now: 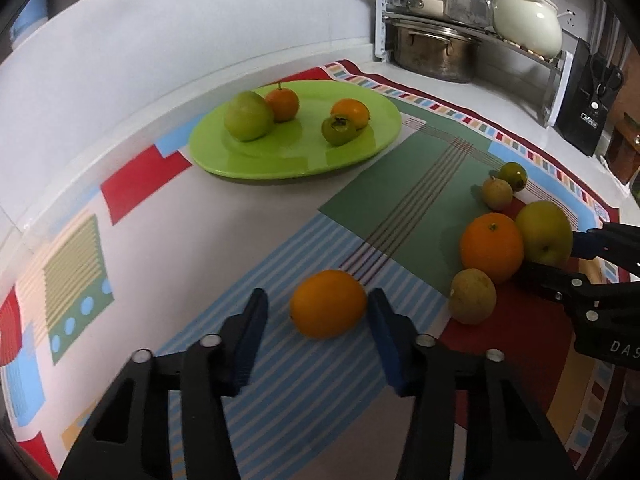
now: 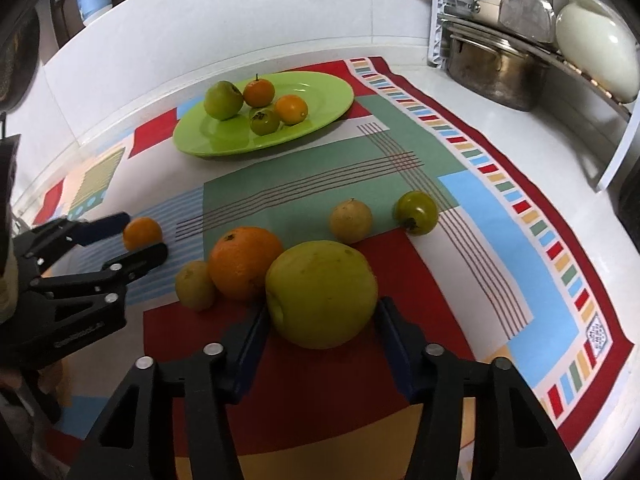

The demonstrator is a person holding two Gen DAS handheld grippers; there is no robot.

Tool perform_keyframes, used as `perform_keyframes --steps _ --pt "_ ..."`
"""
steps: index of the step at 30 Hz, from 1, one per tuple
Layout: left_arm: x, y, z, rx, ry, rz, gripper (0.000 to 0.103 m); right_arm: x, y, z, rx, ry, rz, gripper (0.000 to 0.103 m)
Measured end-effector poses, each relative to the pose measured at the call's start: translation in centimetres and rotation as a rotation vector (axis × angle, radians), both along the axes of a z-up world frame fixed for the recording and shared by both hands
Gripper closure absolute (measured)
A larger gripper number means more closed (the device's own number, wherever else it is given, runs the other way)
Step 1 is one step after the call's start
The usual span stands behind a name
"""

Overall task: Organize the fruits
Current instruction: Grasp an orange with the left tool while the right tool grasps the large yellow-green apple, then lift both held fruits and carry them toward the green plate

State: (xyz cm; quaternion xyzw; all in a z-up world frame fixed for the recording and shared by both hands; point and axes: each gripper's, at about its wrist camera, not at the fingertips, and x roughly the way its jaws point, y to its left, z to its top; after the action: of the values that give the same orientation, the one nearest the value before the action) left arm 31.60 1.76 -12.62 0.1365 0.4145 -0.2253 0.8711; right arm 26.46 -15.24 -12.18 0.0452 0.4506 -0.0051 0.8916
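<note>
While both tongs stand spread and grip nothing, each already straddles a fruit, seemingly to lift it toward the green plate (image 1: pixel 248 160). Left tongs (image 1: pixel 318 312) bracket a small orange (image 1: pixel 328 304) lying on the striped part of the cloth (image 1: pixel 400 184); a gap shows on one side at least. Right tongs (image 2: pixel 322 328) flank a large yellow-green apple (image 2: pixel 322 294), pads beside its flanks, contact uncertain. Far left on the bench, the plate holds four fruits: a green apple (image 1: pixel 248 116), two small oranges and a green persimmon (image 1: pixel 339 130). Loose near the apple lie a big orange (image 2: pixel 246 262), two pale round fruits and another persimmon (image 2: pixel 416 212).
</note>
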Motion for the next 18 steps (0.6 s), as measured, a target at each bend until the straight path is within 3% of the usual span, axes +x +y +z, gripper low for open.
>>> perform_keyframes --steps 3,18 --pt "0.1 -0.3 0.0 -0.003 0.005 -0.008 0.067 0.0 0.0 0.0 0.005 -0.006 0.002 0.052" --pt "-1.7 -0.4 1.3 -0.008 -0.020 0.014 0.068 -0.9 -0.3 -0.2 0.035 -0.044 0.017 0.053"
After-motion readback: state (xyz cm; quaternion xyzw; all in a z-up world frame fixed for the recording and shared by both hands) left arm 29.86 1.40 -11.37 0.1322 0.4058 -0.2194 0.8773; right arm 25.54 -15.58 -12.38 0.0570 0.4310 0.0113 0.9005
